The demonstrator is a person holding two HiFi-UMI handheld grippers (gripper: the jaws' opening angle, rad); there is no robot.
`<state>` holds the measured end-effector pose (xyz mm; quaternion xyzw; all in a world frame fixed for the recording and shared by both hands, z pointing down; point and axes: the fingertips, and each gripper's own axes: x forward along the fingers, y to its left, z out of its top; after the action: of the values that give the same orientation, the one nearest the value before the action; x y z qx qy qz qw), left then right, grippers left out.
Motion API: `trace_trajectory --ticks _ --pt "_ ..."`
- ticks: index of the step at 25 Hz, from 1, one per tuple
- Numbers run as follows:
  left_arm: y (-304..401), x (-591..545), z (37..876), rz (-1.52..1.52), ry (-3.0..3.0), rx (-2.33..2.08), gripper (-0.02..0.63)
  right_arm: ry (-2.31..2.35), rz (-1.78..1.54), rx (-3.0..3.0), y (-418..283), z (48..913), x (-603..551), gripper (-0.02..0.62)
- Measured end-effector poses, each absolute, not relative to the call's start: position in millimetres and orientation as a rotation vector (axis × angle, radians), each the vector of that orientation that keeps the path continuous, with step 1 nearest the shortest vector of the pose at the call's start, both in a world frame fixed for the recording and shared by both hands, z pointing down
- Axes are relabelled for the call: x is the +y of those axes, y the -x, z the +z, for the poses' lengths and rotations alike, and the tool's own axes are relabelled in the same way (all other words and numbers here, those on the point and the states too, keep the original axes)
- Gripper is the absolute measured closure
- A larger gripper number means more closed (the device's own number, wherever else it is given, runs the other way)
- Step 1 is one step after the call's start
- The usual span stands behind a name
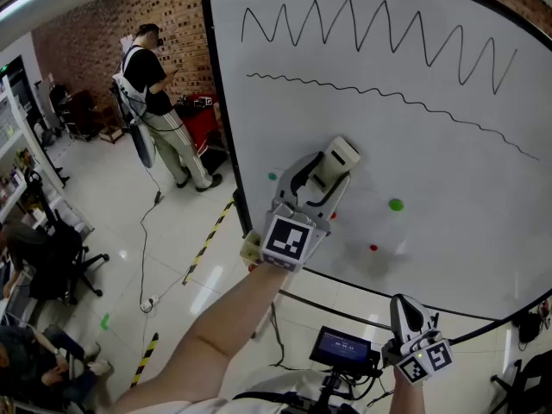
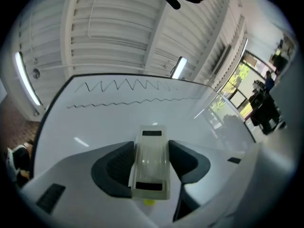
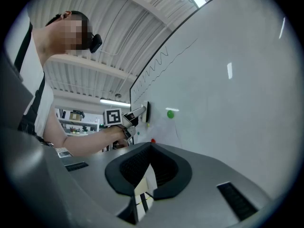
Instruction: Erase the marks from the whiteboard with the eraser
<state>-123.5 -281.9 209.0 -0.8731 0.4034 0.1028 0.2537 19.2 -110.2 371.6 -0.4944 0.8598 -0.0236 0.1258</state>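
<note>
Our left gripper (image 1: 330, 169) clamps the eraser (image 1: 342, 152) between wide-set jaws, against the whiteboard (image 1: 448, 188) below its wavy line (image 1: 388, 93). Only the right gripper view shows our right gripper (image 3: 151, 146) closed and empty, low beside the whiteboard.

The eraser (image 1: 338, 155) in the left tongs (image 1: 321, 179) turns its wiping face away from the head view, so contact with the whiteboard (image 1: 448, 162) cannot be told. The whiteboard's top and right side run off the picture. A red dot (image 1: 373, 247) just beside those tongs is too small to identify, and the arm behind the right tongs (image 1: 407, 310) is cut by the bottom edge.
</note>
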Motion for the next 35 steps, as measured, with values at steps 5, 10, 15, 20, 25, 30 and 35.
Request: trace_trajectory --ticks 5,10,15,20,25,30,35 --pt "100 -257 273 0.185 2.621 0.938 0.354 1.44 -0.091 2.493 -22 375 -110 0.581" --pt "109 -221 352 0.098 2.805 0.874 0.354 1.448 -0.182 2.492 -27 398 -112 0.581" --pt "166 -193 396 0.067 2.877 0.944 0.354 1.443 -0.227 2.543 9 404 -121 0.581" --pt "185 -172 423 0.045 2.88 0.999 0.354 1.394 -0.237 2.598 23 411 -129 0.581" --pt "214 -153 458 0.015 2.946 1.037 0.354 1.338 -0.253 2.681 63 424 -133 0.581" --pt "212 -141 473 -0.003 2.969 1.047 0.354 1.304 -0.28 2.714 67 437 -131 0.581" --pt "209 -138 476 0.007 2.965 1.038 0.354 1.29 -0.311 2.725 70 448 -130 0.581"
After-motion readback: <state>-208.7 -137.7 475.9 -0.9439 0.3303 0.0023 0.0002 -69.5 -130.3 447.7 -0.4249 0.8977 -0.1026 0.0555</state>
